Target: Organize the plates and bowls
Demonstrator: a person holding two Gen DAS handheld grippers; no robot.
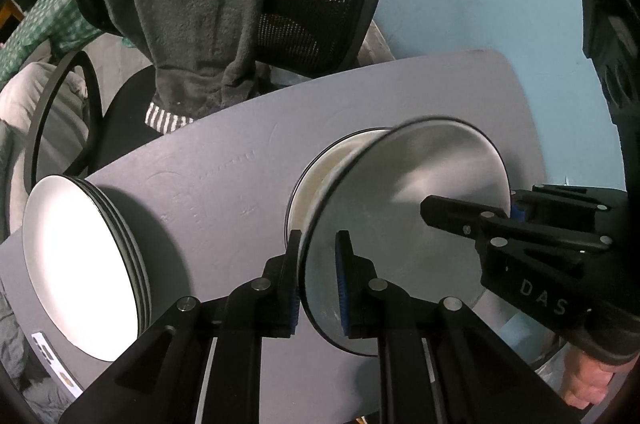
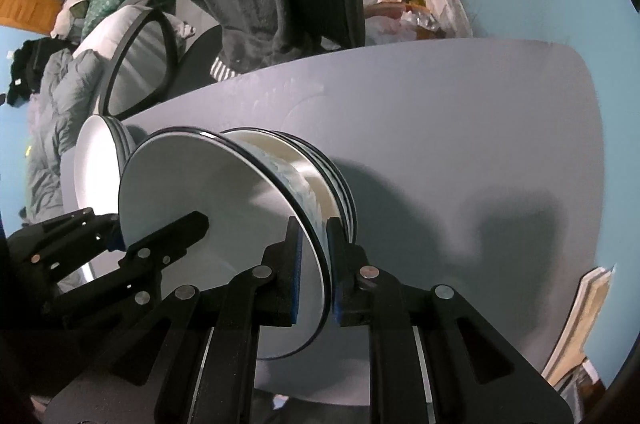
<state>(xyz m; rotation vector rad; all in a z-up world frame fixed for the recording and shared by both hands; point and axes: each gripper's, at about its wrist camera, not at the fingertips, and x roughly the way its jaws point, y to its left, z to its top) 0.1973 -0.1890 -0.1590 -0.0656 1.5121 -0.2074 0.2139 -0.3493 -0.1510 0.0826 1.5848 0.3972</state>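
Plate [image 1: 404,192] rim between 2 tongs [image 1: 318,284]

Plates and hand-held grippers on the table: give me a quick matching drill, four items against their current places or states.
Items:
1. left hand-held gripper
2. right hand-held gripper
3. held plate
4. white plate stack

States:
A. resting alone at the table's left edge
B. gripped at both rims, over bowls
C. shut on the plate's right rim
D. shut on the plate's left rim

Pairs: 1-D, 2-C, 3-B, 4-A
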